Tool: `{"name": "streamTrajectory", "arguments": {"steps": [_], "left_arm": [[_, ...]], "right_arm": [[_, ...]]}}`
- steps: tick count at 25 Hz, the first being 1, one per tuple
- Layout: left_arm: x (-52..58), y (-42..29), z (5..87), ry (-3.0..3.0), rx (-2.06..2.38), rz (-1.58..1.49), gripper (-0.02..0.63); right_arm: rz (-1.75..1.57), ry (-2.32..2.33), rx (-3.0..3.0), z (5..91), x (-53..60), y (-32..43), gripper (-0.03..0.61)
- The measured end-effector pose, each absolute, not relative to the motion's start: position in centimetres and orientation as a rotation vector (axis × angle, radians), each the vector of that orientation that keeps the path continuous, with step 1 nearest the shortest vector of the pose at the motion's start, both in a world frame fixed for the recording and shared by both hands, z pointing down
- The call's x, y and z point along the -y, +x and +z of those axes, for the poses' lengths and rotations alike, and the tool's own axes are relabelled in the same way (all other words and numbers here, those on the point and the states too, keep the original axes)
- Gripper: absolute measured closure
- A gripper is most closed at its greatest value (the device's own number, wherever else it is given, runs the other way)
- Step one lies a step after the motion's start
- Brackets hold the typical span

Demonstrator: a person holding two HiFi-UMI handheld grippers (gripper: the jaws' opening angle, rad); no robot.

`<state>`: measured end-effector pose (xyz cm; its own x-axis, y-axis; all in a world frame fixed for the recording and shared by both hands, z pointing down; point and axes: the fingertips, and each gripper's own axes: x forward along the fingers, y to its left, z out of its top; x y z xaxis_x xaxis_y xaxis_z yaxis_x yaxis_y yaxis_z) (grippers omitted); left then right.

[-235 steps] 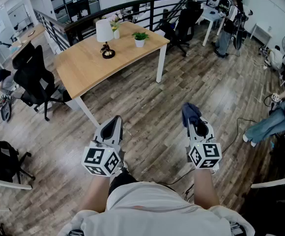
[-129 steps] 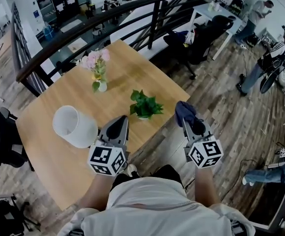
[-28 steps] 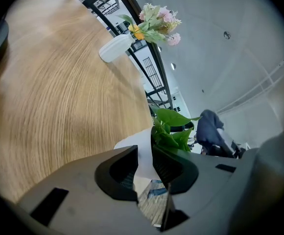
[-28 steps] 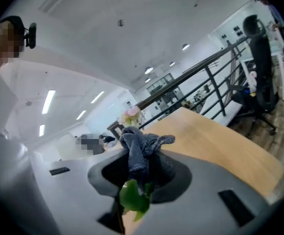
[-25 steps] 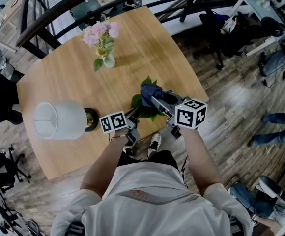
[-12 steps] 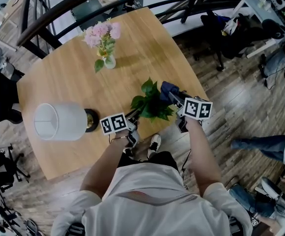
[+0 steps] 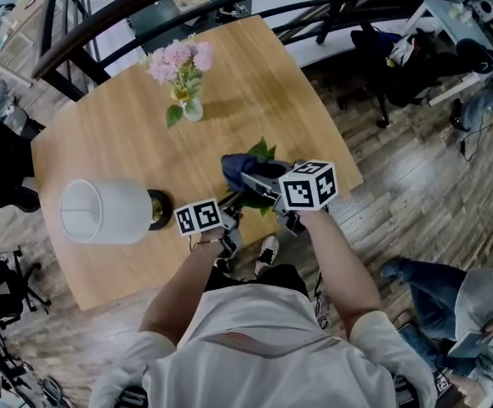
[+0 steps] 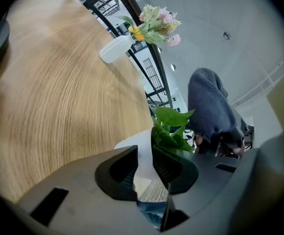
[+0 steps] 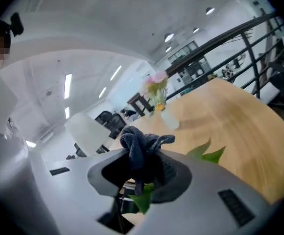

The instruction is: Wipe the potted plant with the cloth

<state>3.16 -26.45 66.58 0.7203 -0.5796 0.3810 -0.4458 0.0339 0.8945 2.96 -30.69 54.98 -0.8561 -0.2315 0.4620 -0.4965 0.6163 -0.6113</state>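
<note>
Right gripper point(image 7: 262, 179) swung cloth point(image 7: 237, 167) back over potted plant point(image 7: 260, 150); cloth juts beyond jaws.

The left gripper point(image 8: 144, 155) clamps the white pot point(image 8: 141, 140), dark cloth point(image 8: 210, 106) beside its leaves point(image 8: 171, 129).

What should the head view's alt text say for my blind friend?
Seen from above, the right gripper holds a crumpled dark blue cloth against a leafy green potted plant on a light wooden table. The left gripper sits at its base; a white lamp and pink flowers stand nearby.
</note>
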Motion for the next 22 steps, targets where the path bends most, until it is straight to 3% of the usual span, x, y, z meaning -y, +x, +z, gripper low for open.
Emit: {"name": "streamTrajectory", "arguments": {"steps": [4,14,22], "left_arm": [[26.3,3.3,66.7,1.594,0.855,-0.130,0.520],[26.9,3.2,66.6,1.590,0.869,-0.132,0.520],[27.2,3.0,66.5,1.617,0.896,-0.113,0.528]], "right_arm": [[1.060,0.653,2.365,59.4,31.7,3.3,0.428],[1.614,1.161,2.225,62.2,38.6,15.6,0.426],[1.438,1.456,2.213,62.0,38.5,22.6,0.426]]}}
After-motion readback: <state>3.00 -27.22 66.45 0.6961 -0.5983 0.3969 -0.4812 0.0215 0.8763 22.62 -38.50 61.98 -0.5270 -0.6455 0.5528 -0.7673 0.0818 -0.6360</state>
